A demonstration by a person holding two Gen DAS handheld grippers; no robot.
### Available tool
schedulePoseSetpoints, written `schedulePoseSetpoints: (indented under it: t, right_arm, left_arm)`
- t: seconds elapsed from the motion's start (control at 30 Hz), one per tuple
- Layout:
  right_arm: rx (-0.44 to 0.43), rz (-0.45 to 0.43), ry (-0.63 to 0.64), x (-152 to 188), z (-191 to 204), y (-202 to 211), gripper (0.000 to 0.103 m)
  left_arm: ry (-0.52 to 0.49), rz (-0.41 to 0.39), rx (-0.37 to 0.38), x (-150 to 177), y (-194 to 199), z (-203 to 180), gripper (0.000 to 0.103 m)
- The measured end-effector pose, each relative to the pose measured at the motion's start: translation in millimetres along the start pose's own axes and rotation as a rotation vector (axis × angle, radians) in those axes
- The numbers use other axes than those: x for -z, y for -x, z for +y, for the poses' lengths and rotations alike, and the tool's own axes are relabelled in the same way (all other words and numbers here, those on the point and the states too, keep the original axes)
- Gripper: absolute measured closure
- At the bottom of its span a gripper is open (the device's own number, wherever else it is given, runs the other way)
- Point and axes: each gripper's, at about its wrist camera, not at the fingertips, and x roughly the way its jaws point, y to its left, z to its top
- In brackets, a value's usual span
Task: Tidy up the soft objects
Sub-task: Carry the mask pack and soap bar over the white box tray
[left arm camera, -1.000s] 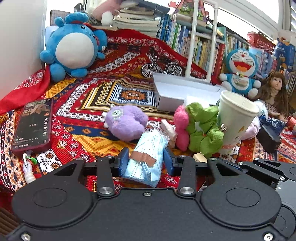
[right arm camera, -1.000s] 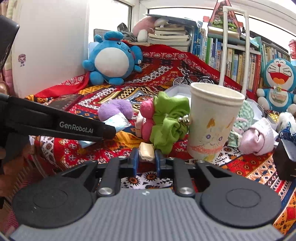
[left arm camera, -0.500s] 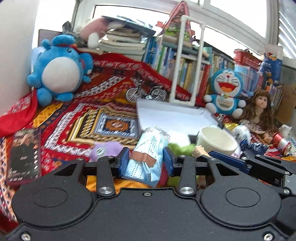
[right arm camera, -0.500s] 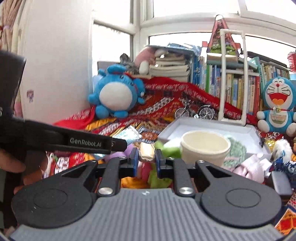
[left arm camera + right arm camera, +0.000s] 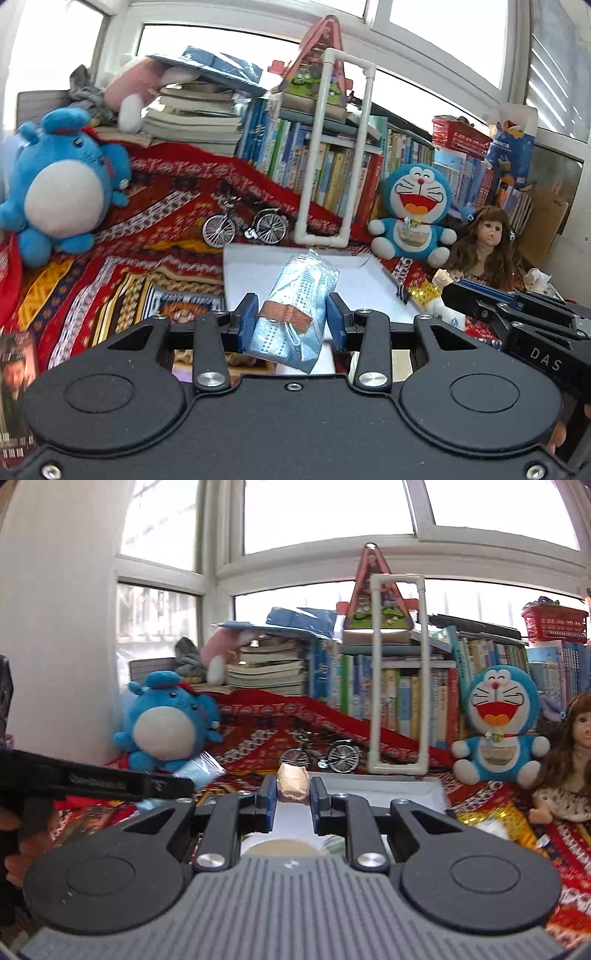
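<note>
My left gripper [image 5: 291,317] is shut on a clear packet of light-blue face masks [image 5: 295,306] bound with a brown band, held in the air over the near edge of the white tray [image 5: 251,273]. My right gripper [image 5: 293,794] is shut on a small tan soft block [image 5: 291,784], also lifted, in front of the white tray [image 5: 406,794]. In the right wrist view the left gripper's arm [image 5: 92,782] reaches in from the left with the mask packet [image 5: 199,771] at its tip. The right gripper's body [image 5: 517,317] shows at the right of the left wrist view.
A blue round plush [image 5: 55,192] sits back left, a Doraemon plush [image 5: 413,210] and a doll [image 5: 484,243] back right. A toy bicycle [image 5: 245,225] and a white pipe frame [image 5: 332,147] stand behind the tray, with books behind. A paper cup's rim [image 5: 280,849] shows below the right gripper.
Both grippers have risen from the patterned blanket with their loads and now look toward the tray and shelf. The purple plush, green scrunchie and cup have dropped out of view below.
</note>
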Motion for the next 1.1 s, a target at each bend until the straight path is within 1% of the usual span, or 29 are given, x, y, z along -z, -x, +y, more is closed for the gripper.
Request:
schedulePoseSetpoints:
  t: [0.07,0.13,0.23,0.33,0.4,0.5,0.57,0.67,0.77,0.87,1.1]
  right_arm:
    - [0.015,0.02,0.001,-8.3,-11.3,-9.0,0.079]
    - [0.03,0.053,-0.004,-16.4,-23.5,-21.0,0.079]
    - [0.038,0.132,-0.041,-27.6,-44.9,-45.3,0.079]
    - [0.045,0.231,-0.061,-34.2,-64.9,-74.8,0.079]
    - [0.057,0.301,-0.079,-34.6,-77.8,-96.0,0.079]
    - [0.075,0.377,-0.109,-29.5,-92.2,-118.9,0.079]
    - [0.094,0.426,-0.135,-24.2,-102.2,-135.6,0.079]
    - [0.114,0.489,-0.191,-13.0,-115.3,-156.8,0.079]
    - [0.12,0.538,-0.225,-2.8,-121.7,-171.4,0.079]
    - [0.139,0.566,-0.219,5.5,-123.0,-182.4,0.079]
    - [0.143,0.621,-0.239,19.0,-125.6,-200.1,0.079]
  left_arm:
    - [-0.006,0.027,0.014,-14.9,-13.2,-1.8,0.065]
    - [0.012,0.075,0.035,-30.7,-32.9,-1.9,0.065]
    - [0.045,0.151,0.044,-48.5,-67.1,0.9,0.065]
    - [0.045,0.22,0.033,-55.4,-100.1,2.8,0.065]
    - [0.06,0.274,0.037,-55.4,-119.8,5.8,0.065]
    - [0.093,0.356,0.031,-52.4,-149.1,10.7,0.065]
    - [0.095,0.396,0.012,-50.2,-167.6,12.3,0.065]
    - [0.093,0.437,-0.021,-43.1,-189.6,15.5,0.065]
    - [0.112,0.473,-0.035,-37.0,-208.9,21.4,0.065]
    - [0.134,0.506,-0.052,-30.8,-226.0,28.0,0.065]
    - [0.13,0.548,-0.077,-20.8,-243.5,31.1,0.065]
